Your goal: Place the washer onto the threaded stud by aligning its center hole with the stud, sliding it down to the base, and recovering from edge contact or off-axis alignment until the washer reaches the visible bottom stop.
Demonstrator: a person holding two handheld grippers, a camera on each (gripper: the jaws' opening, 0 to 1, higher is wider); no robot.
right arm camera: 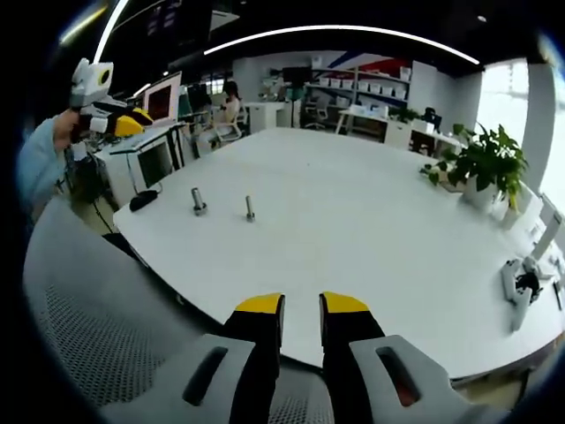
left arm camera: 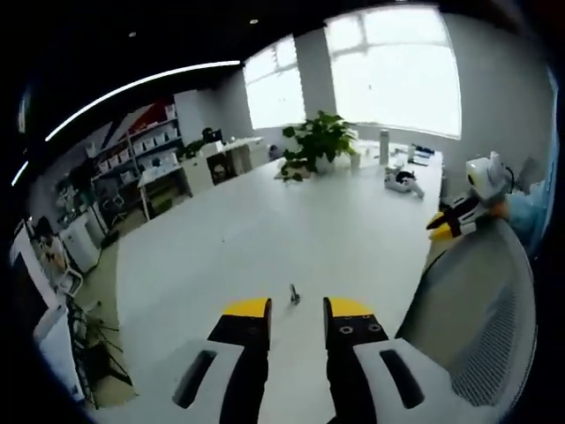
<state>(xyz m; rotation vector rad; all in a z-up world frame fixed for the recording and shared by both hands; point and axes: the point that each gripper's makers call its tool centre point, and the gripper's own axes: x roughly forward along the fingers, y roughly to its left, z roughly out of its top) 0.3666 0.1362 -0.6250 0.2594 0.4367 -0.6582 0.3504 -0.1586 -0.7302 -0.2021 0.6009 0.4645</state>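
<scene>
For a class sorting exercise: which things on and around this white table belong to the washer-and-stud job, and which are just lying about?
Job things:
- two upright studs and; I cannot make out a washer
- left gripper, open, empty
- right gripper, open, empty

Lying about:
- plant
- mesh chair
- clutter near the table's far edge
- shelves

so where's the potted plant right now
The potted plant stands on the far part of the white table, below the bright window in the left gripper view. In the right gripper view it sits at the table's right edge.
</scene>
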